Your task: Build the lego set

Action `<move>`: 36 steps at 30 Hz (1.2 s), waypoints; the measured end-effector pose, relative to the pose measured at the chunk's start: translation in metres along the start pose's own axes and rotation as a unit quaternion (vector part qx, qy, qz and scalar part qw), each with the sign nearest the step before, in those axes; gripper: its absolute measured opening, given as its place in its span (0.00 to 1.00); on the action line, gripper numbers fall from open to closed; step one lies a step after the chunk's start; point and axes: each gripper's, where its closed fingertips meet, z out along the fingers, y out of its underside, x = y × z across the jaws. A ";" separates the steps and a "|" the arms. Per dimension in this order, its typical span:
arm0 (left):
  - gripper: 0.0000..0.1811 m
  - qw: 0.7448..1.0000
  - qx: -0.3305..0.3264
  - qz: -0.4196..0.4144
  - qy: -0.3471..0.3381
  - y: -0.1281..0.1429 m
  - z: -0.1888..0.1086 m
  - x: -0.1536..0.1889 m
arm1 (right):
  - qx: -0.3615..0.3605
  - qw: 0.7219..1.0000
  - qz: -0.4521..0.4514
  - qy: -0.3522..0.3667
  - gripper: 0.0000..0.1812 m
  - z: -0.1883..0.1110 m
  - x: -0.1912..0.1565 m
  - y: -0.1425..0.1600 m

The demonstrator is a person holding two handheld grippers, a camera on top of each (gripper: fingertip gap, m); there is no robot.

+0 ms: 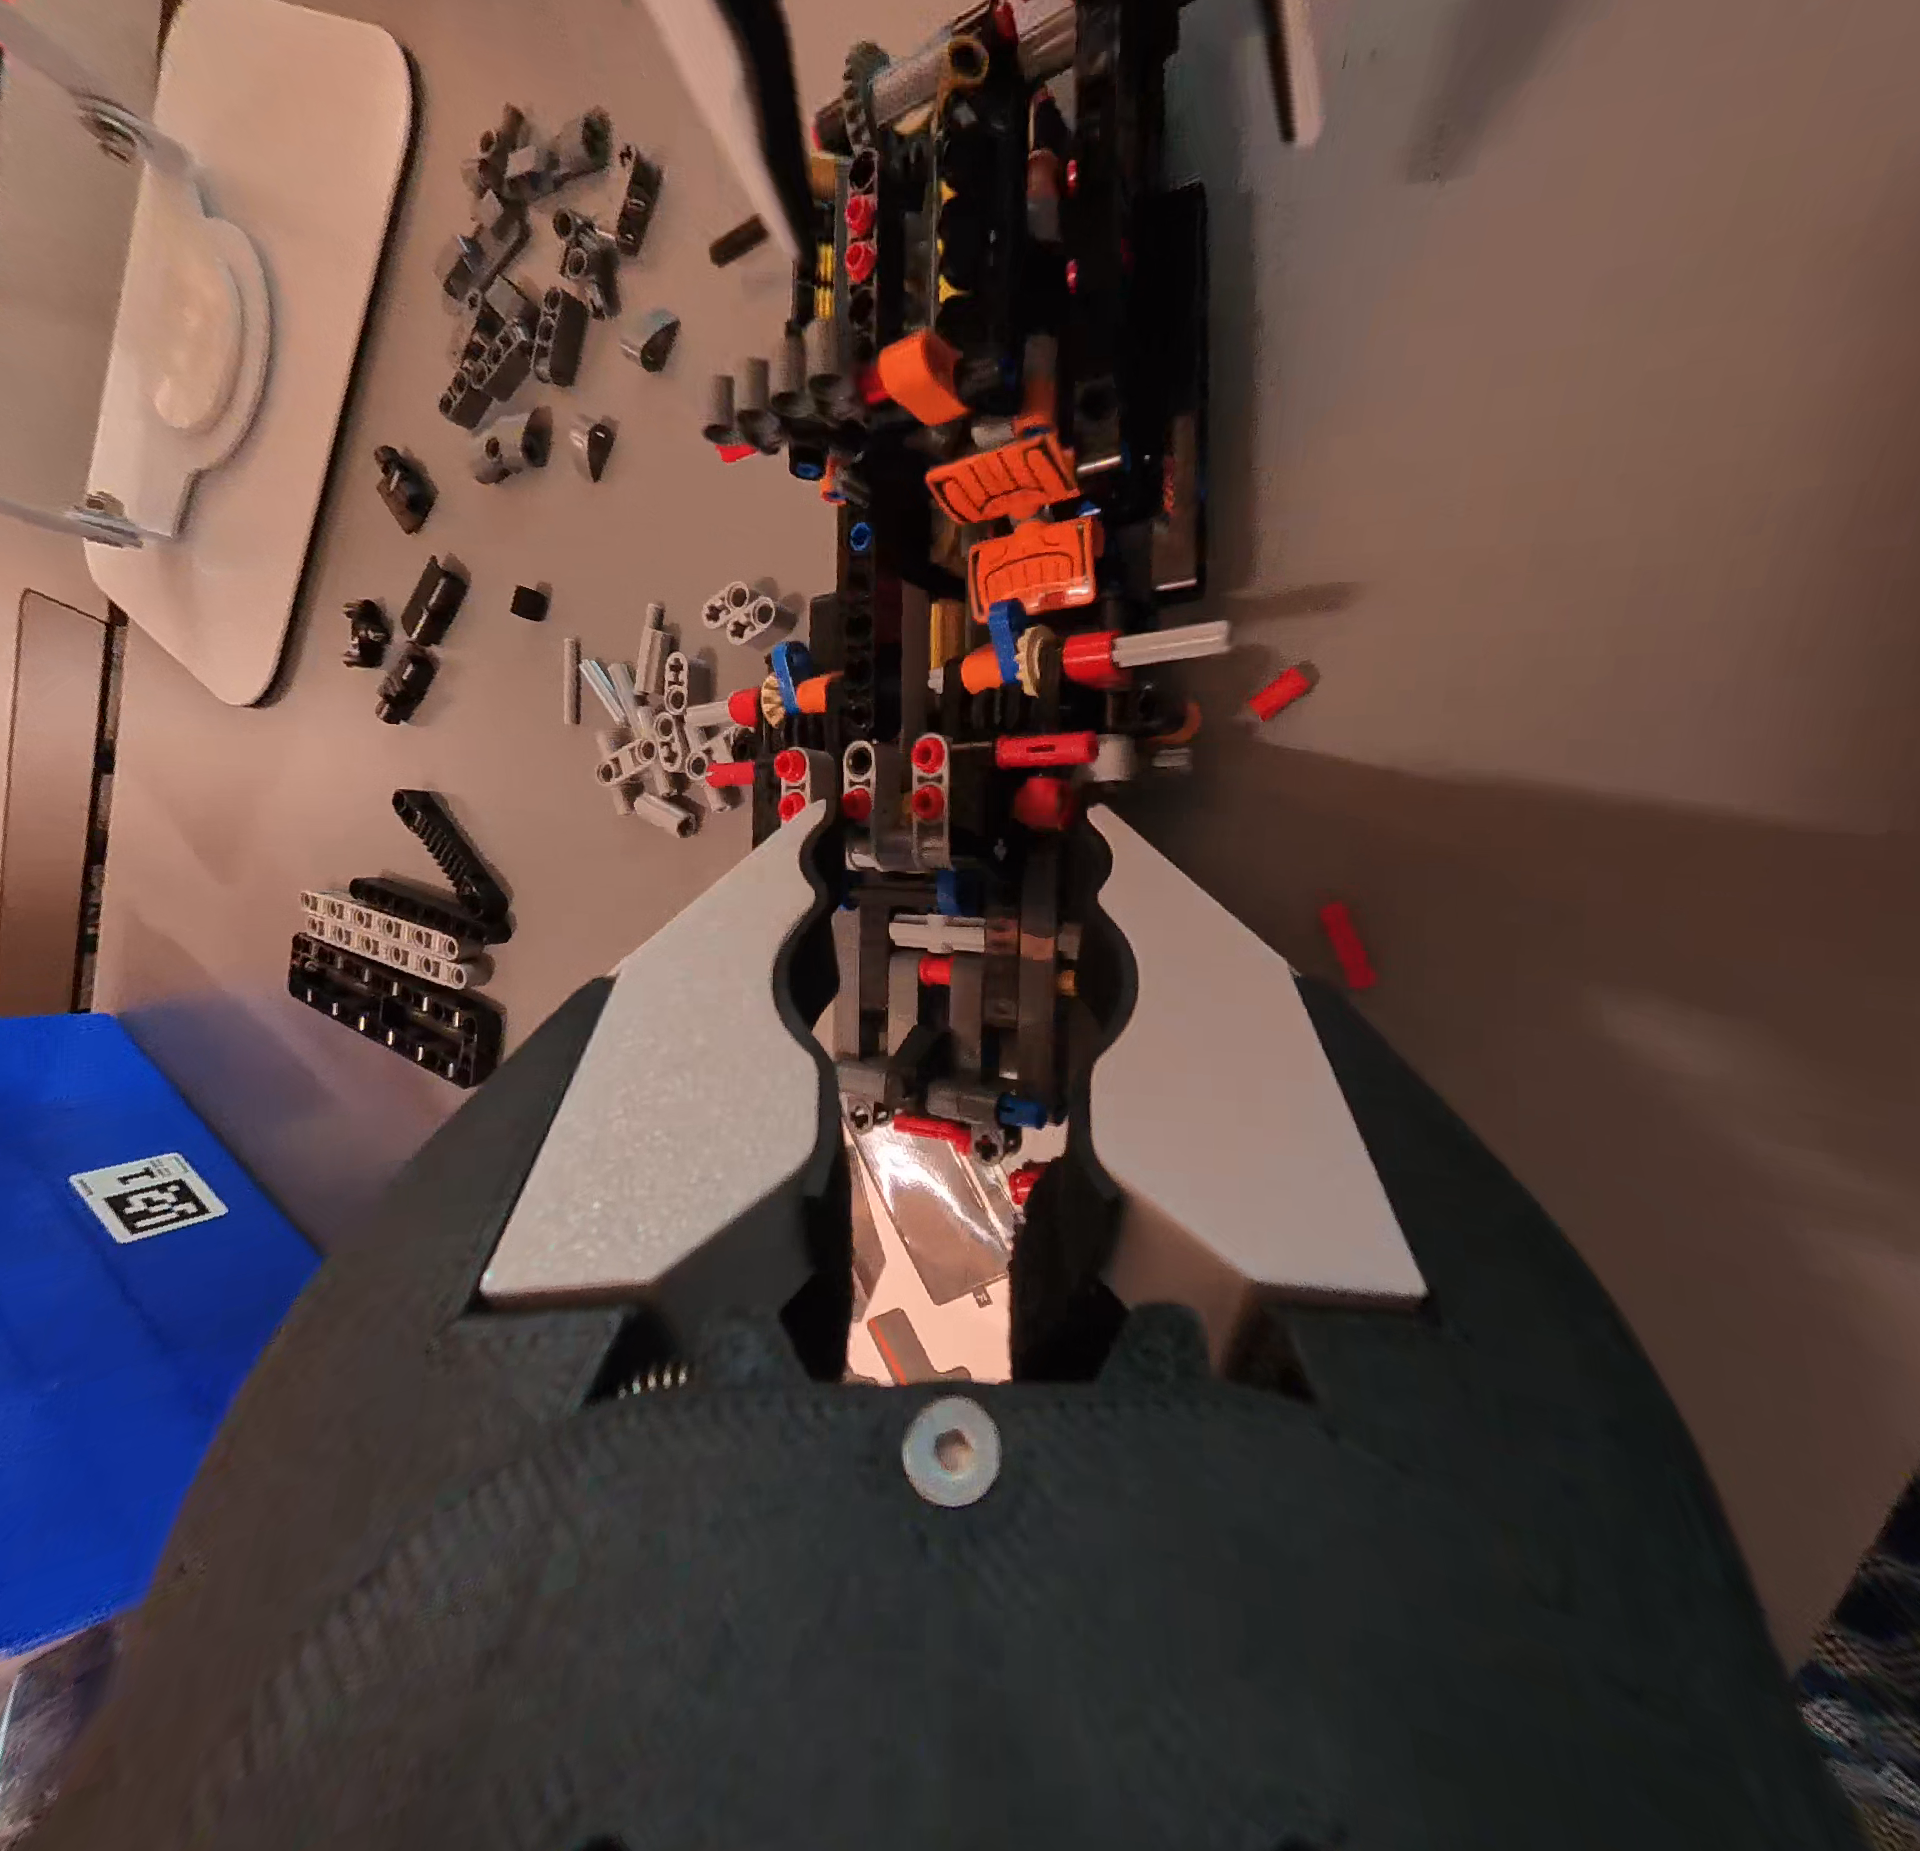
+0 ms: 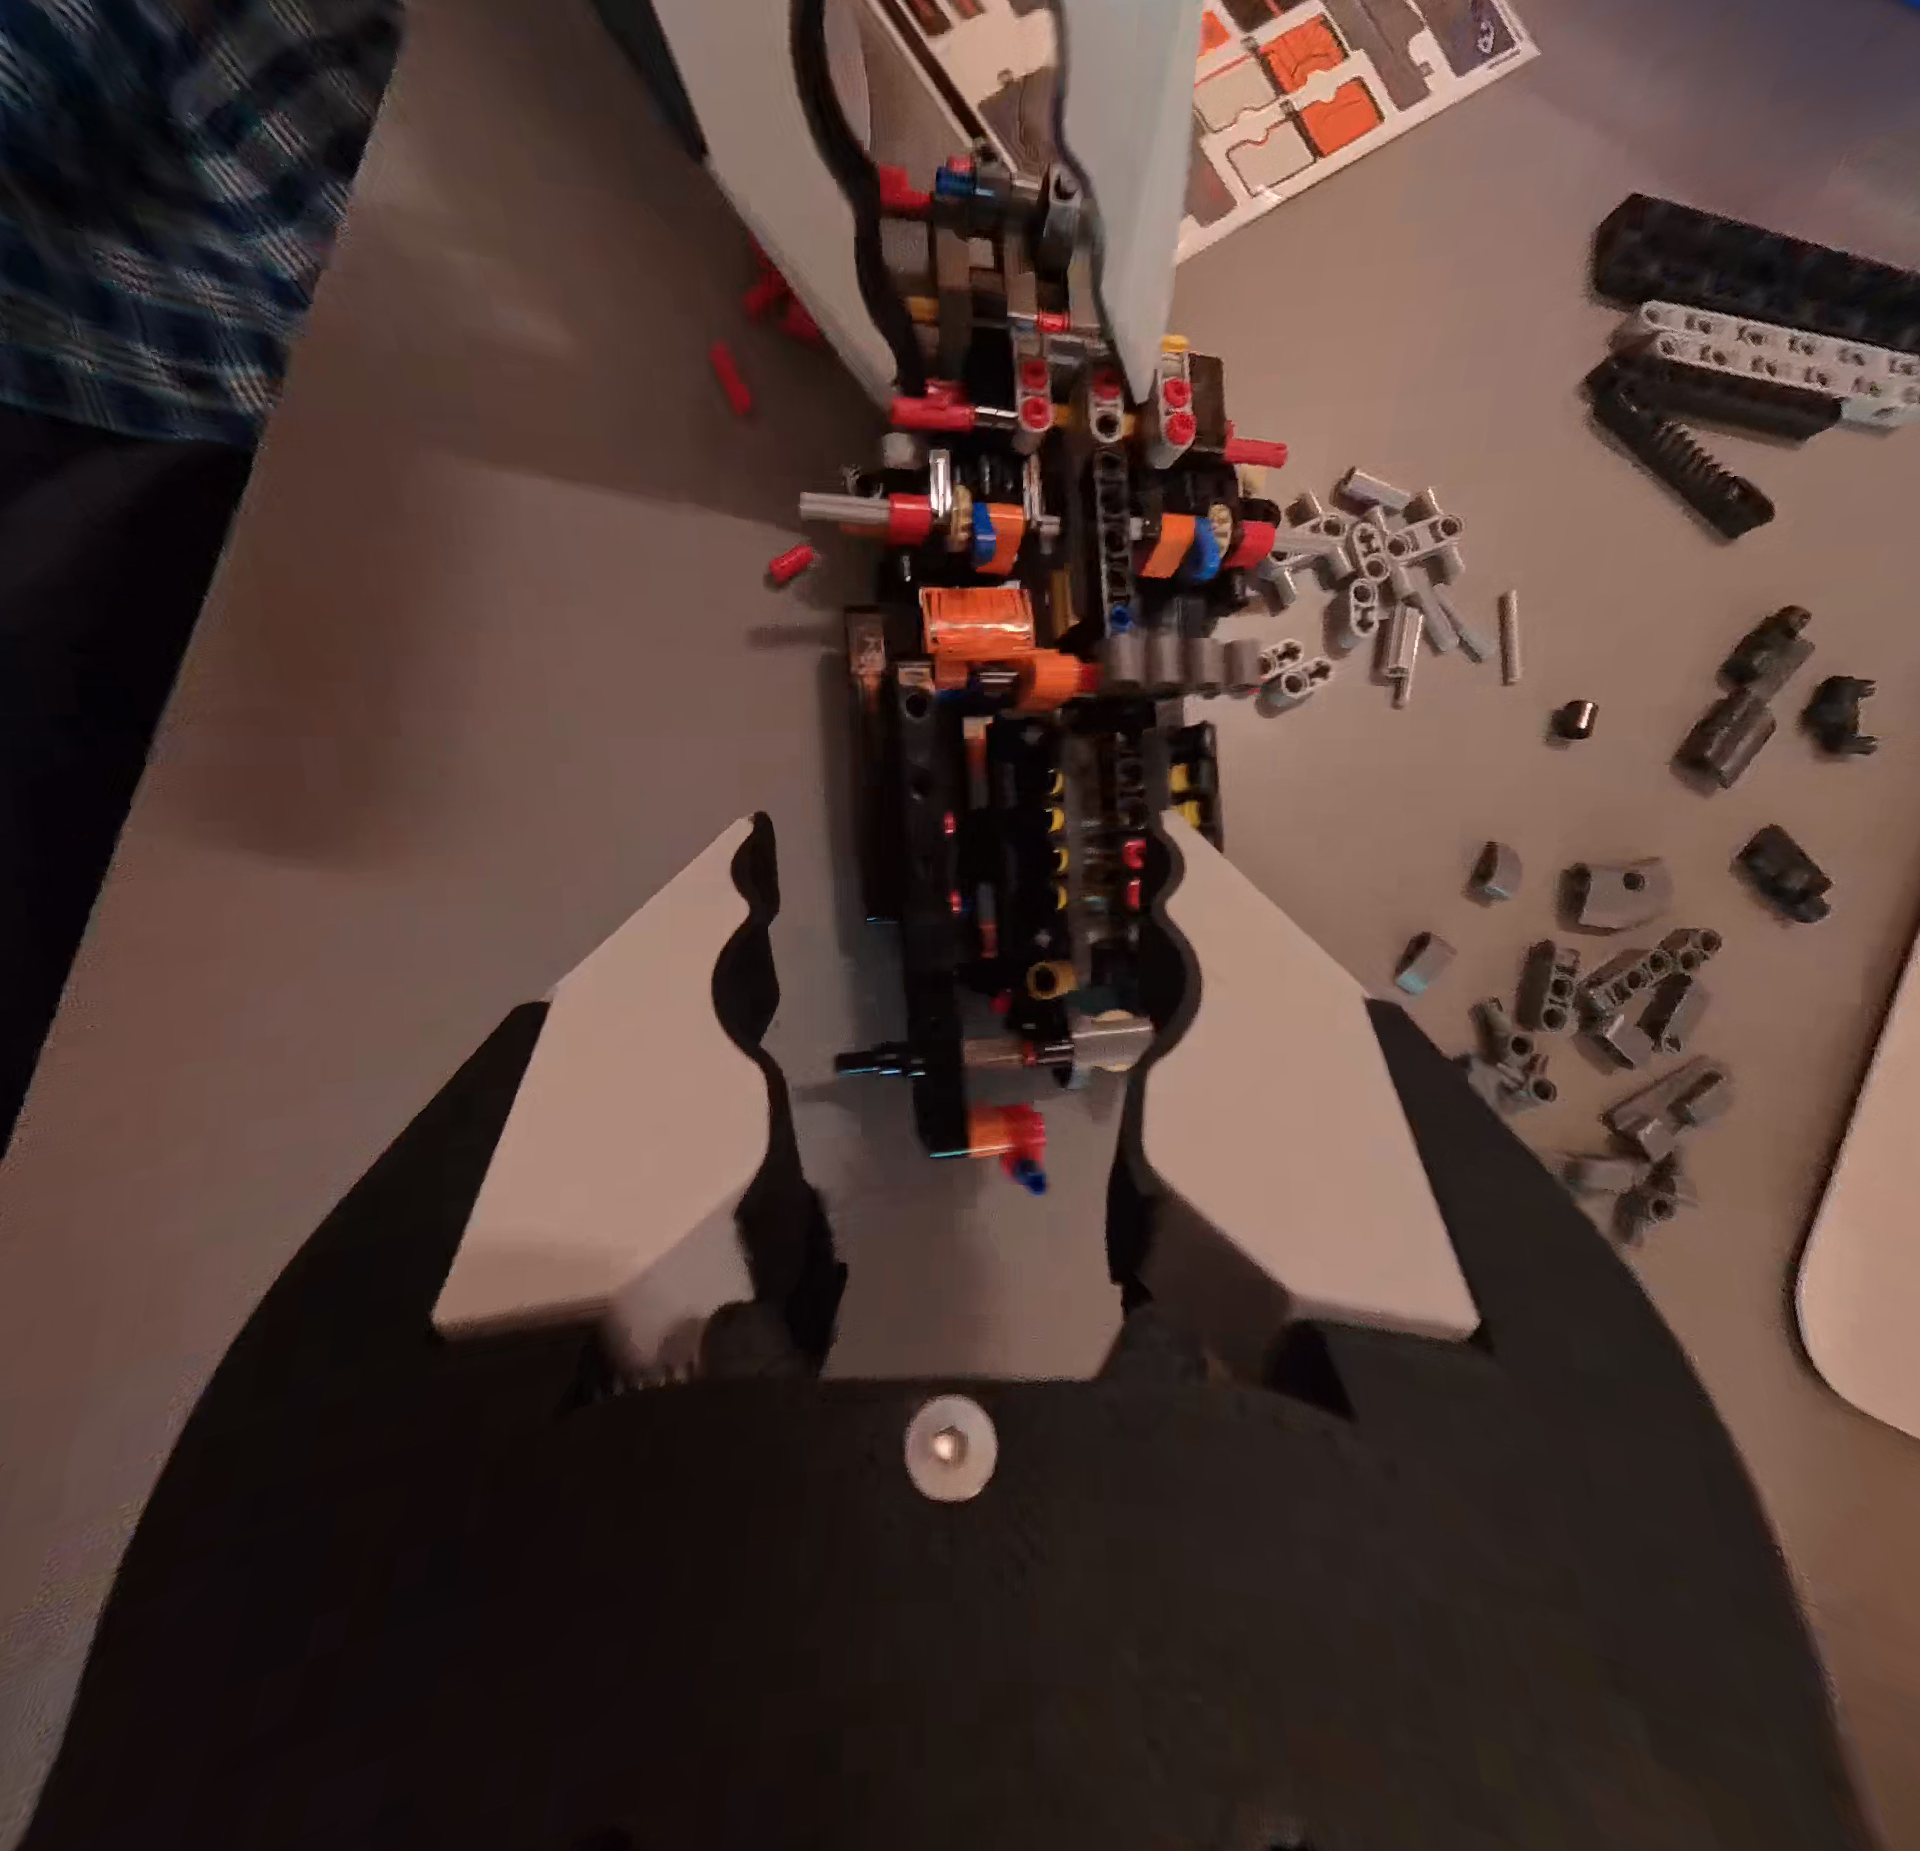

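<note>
Left tool (image 1: 956,835) grips lego chassis (image 1: 966,554); right tool (image 2: 966,835) straddles it.

white label (image 1: 148,1196) on blue box (image 1: 94,1334) | printed code, not transcribed

surface (image 1: 1558,347): plain grey-brown
white board (image 1: 301,191): rounded corners, lying flat at the far left
blue box (image 1: 94,1282): near left corner, bearing a small white sticker (image 1: 149,1196)
plaid cloth (image 2: 156,139): off the surface's edge

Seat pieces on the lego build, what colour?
Orange with dark line markings; the seats show best in the left wrist view, mid-chassis.
</note>
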 end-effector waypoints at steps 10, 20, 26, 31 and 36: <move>0.23 0.999 0.003 -0.039 0.031 -0.006 -0.002 -0.004 | -0.074 0.959 -0.145 0.231 0.32 0.014 0.017 0.017; 0.25 0.993 0.025 -0.089 0.071 -0.011 -0.003 -0.010 | -0.060 0.955 -0.146 0.249 0.24 0.013 0.027 0.016; 0.42 0.995 0.031 -0.088 0.042 -0.008 -0.011 -0.015 | -0.038 0.970 -0.110 0.214 0.24 0.007 0.031 0.013; 0.43 0.999 0.009 -0.014 -0.029 -0.010 0.001 -0.015 | -0.015 0.983 -0.072 0.167 0.24 0.000 0.034 0.008; 0.39 0.998 -0.014 0.003 -0.057 -0.010 0.016 -0.028 | -0.002 0.992 -0.039 0.123 0.25 -0.006 0.036 0.006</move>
